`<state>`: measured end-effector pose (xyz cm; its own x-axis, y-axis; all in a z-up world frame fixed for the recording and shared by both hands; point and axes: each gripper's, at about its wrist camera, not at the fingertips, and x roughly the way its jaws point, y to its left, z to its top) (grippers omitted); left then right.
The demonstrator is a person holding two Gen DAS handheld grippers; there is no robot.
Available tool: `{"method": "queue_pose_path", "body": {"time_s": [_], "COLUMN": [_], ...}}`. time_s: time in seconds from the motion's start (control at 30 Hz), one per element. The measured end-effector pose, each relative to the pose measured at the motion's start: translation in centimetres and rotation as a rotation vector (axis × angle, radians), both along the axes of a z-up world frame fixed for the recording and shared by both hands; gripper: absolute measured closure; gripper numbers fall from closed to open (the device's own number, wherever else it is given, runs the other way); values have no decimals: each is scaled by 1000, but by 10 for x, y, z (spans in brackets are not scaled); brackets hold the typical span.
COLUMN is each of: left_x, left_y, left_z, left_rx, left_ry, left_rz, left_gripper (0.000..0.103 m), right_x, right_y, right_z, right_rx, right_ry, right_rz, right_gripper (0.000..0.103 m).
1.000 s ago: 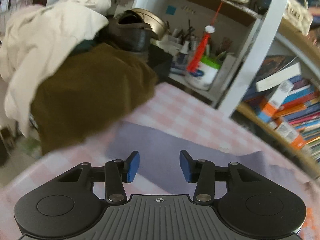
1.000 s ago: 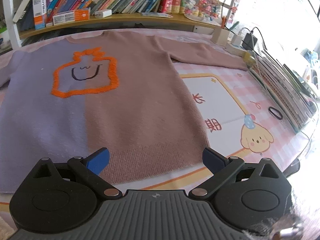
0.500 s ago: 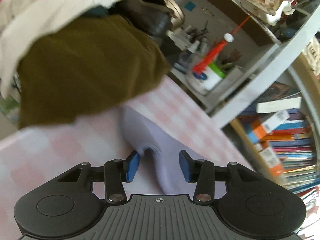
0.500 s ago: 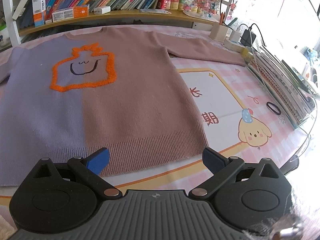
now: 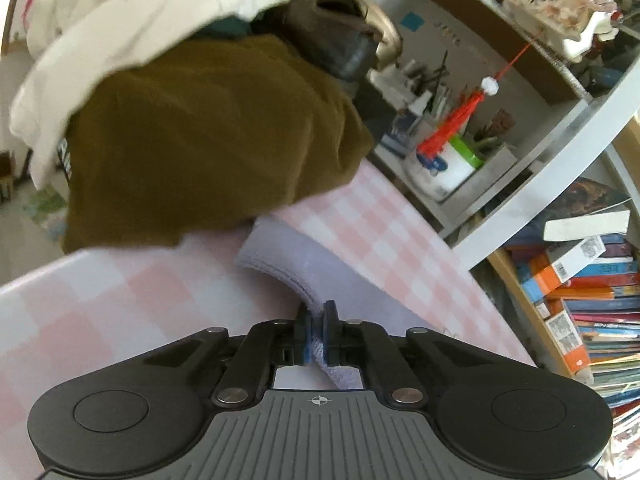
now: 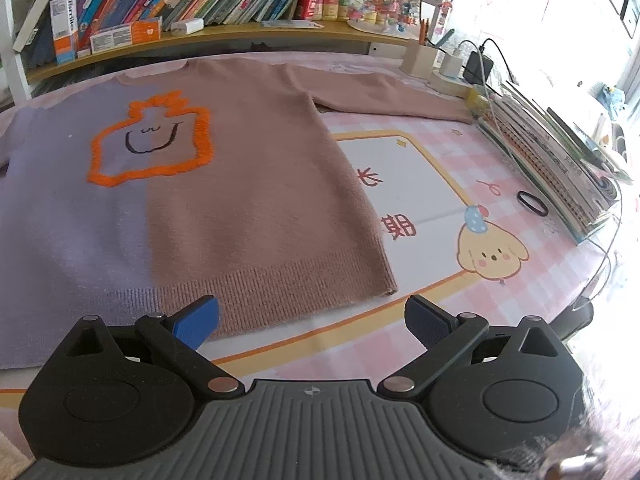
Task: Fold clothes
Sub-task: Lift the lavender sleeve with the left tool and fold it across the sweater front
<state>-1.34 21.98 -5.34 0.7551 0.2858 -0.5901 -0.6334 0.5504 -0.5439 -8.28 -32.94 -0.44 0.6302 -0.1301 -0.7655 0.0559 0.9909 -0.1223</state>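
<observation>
My left gripper (image 5: 316, 334) was clamped on the ribbed cuff of the sweater's lavender sleeve (image 5: 288, 268), which lay on the pink checked tablecloth (image 5: 120, 292) beside a heap of olive-brown cloth (image 5: 208, 140). Only my right-side view showed the whole knitted sweater (image 6: 224, 184), half lavender and half dusty pink with a fuzzy orange outline (image 6: 152, 144), spread flat on the table. My right gripper (image 6: 312, 318) hung just before its ribbed hem, blue-padded fingers (image 6: 198, 320) wide apart, gripping nothing.
</observation>
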Motion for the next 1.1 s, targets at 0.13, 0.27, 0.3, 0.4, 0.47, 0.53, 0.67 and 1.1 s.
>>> {"method": "queue_pose_path", "body": {"time_s": [0.13,0.27,0.3,0.4,0.47,0.53,0.67,1.1], "left_x": [-12,-15,-15,-14,-12,-10,-1,58], "left_y": [-9,-15,-18,-32,-43,-58,-97,-248], "left_z": [20,39,44,61,72,82,101,139], "left_rx": [61,70,75,95,107,119,155,289], "left_ry": [-72,-140,-157,-205,-231,-248,-272,-241], "left_rz": [-35,-55,-61,-80,-93,-111,-152,-278], "left_gripper": [100,100,100,100,100,100,100,100], "right_x": [4,11,12,17,21,27,41,101], "right_y": [5,7,7,4,-1,-5,-17,-97], "right_z": [2,3,3,4,4,5,6,3], "right_rx": [0,7,9,16,23,30,34,127], "right_ry": [-11,-19,-21,-32,-41,-48,-60,-57], "right_rz": [29,63,71,90,104,122,185,364], "right_gripper": [3,3,3,3,3,3,3,3]}}
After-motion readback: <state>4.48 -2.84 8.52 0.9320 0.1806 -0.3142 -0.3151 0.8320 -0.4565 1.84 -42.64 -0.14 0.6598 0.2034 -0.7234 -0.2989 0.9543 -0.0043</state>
